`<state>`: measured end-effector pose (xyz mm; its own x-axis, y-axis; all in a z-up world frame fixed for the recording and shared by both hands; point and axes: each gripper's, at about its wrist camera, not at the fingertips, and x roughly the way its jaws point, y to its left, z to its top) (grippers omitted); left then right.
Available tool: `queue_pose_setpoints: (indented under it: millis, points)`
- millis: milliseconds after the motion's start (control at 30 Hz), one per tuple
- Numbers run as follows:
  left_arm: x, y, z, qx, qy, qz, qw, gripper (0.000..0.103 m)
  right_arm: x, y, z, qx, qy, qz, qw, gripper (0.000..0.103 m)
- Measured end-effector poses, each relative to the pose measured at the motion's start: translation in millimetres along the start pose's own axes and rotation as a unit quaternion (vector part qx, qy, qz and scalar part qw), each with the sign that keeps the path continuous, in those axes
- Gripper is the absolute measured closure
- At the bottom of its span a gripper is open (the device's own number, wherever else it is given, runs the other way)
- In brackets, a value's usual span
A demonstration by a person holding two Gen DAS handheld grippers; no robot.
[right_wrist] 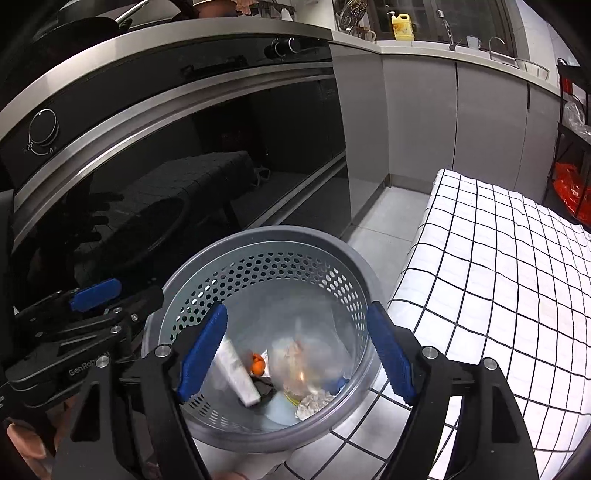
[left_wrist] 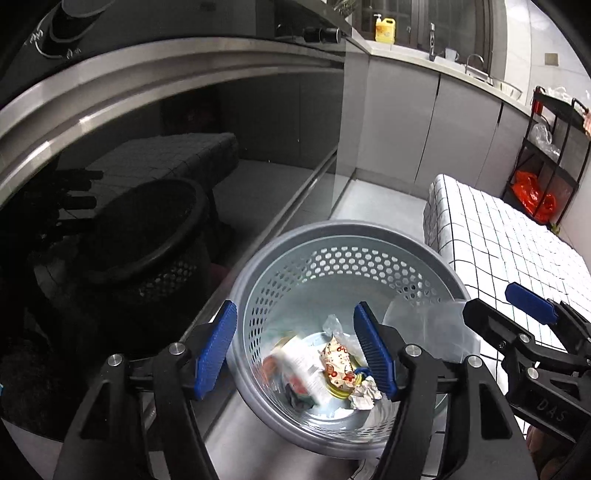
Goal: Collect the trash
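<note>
left gripper (left_wrist: 299, 354) and right gripper (right_wrist: 295, 350): jaws spread, empty | trash in basket (right_wrist: 258, 236) looks light (crumply) | you'd pinch wrapper (left_wrist: 338, 363) by an edge

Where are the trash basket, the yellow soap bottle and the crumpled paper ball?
trash basket (right_wrist: 258, 236), right wrist view, far rim.
yellow soap bottle (left_wrist: 383, 27), left wrist view, body.
crumpled paper ball (left_wrist: 364, 394), left wrist view, middle.
</note>
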<state>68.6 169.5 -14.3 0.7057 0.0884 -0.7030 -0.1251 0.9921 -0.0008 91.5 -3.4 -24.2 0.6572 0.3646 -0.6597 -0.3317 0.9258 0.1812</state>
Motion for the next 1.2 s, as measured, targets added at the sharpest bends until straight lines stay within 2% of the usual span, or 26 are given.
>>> queue_pose_setpoints:
  millis: [300,700,1200]
  points:
    - [-3,-1,0,-0.004,-0.006,-0.003,1.0,0.033,-3,-4,-10,0.012,-0.004,-0.02,1.0,0.028]
    - [-6,-2,0,-0.006,-0.014,-0.007,0.9999,0.021,-10,-6,-21,0.032,-0.015,-0.051,0.998,0.028]
    - [-9,2,1,-0.015,-0.024,0.003,0.9996,0.017,-14,-1,-21,0.02,-0.024,-0.075,0.997,0.026]
